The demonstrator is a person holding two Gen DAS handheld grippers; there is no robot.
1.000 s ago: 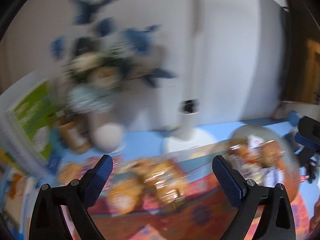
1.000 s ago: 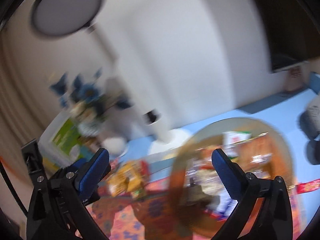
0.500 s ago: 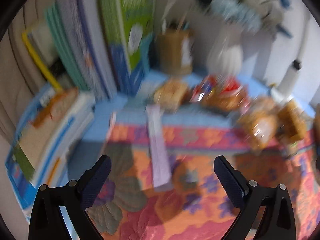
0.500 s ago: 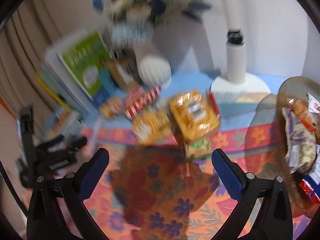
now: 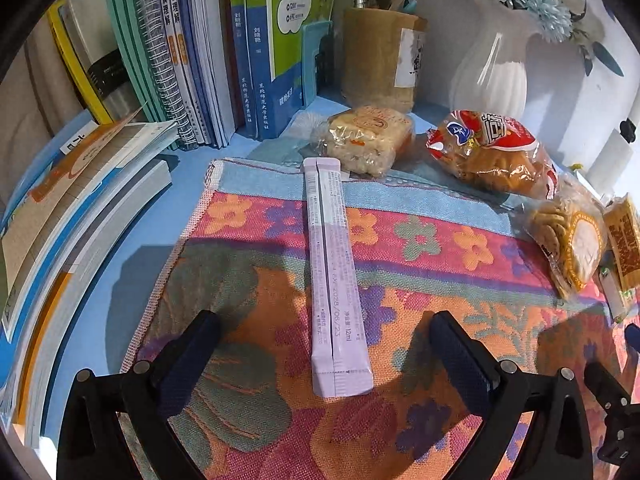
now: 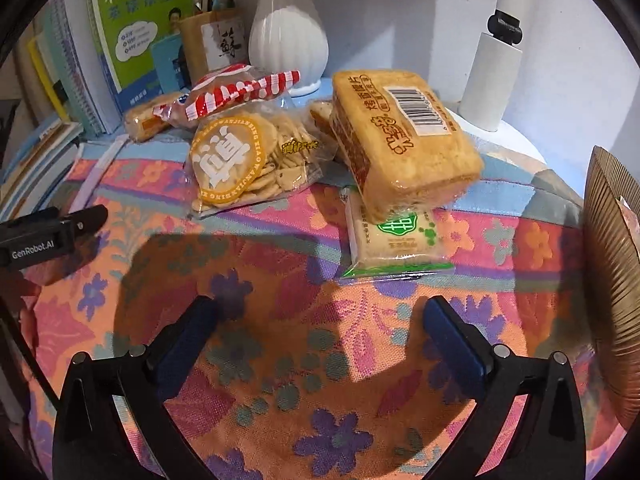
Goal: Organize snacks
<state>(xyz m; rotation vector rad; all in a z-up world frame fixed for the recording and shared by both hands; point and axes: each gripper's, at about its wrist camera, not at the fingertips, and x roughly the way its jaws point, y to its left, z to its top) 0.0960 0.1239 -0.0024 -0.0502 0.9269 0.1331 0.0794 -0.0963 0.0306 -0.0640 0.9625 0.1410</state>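
Note:
A long lilac stick sachet [image 5: 334, 264] lies on the floral cloth [image 5: 420, 280], its near end between the fingers of my open left gripper [image 5: 320, 344]. Behind it sit a pale cake pack [image 5: 368, 140], a red-and-white bread bag [image 5: 492, 152] and a round cracker bag [image 5: 568, 240]. My right gripper [image 6: 320, 320] is open over bare cloth. Ahead of it a green-edged white biscuit pack [image 6: 394, 240] lies under an orange rusk pack [image 6: 400, 136]. The cracker bag [image 6: 248, 160] and the red-striped bag [image 6: 236, 92] are to its left.
Upright books [image 5: 208, 48], a stack of flat books [image 5: 68, 208], a brown pen holder [image 5: 380, 60] and a white vase [image 5: 492, 76] line the back. A wicker basket rim [image 6: 612, 264] stands at the right. A white lamp post [image 6: 492, 80] rises behind the snacks.
Both cameras have swung down from the wall and the flowers to the table. The left gripper has come close over the lilac sachet; the right has neared the snack packs. Both stayed open.

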